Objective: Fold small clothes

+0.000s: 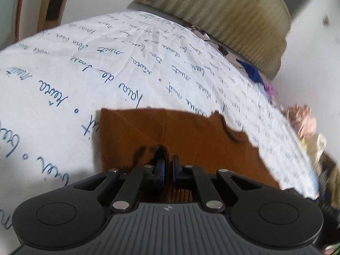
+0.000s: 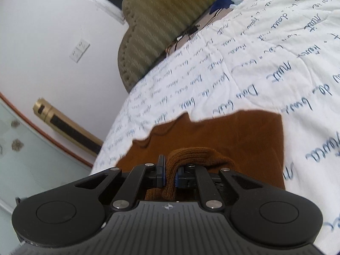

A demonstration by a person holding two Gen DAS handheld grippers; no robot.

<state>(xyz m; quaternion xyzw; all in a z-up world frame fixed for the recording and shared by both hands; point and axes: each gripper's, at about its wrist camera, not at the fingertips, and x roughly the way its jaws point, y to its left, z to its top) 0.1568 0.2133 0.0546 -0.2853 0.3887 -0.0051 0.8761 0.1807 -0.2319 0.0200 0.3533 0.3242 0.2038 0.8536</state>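
Note:
A small brown knit garment (image 1: 170, 131) lies on a bed with a white sheet (image 1: 63, 74) printed with blue handwriting. My left gripper (image 1: 167, 165) is shut on a pinch of the garment's near edge, and the cloth bunches between its blue pads. In the right wrist view the same brown garment (image 2: 233, 131) lies on the sheet (image 2: 255, 63). My right gripper (image 2: 170, 173) is shut on a ribbed fold of its edge (image 2: 191, 155), which drapes over the right finger.
An olive padded headboard (image 1: 223, 14) runs along the far side of the bed. Blue (image 1: 251, 71), purple and pink clothes (image 1: 301, 116) lie near the bed's edge. Cables (image 2: 187, 31) lie by the headboard. The right wrist view shows a white wall with a socket (image 2: 79, 50).

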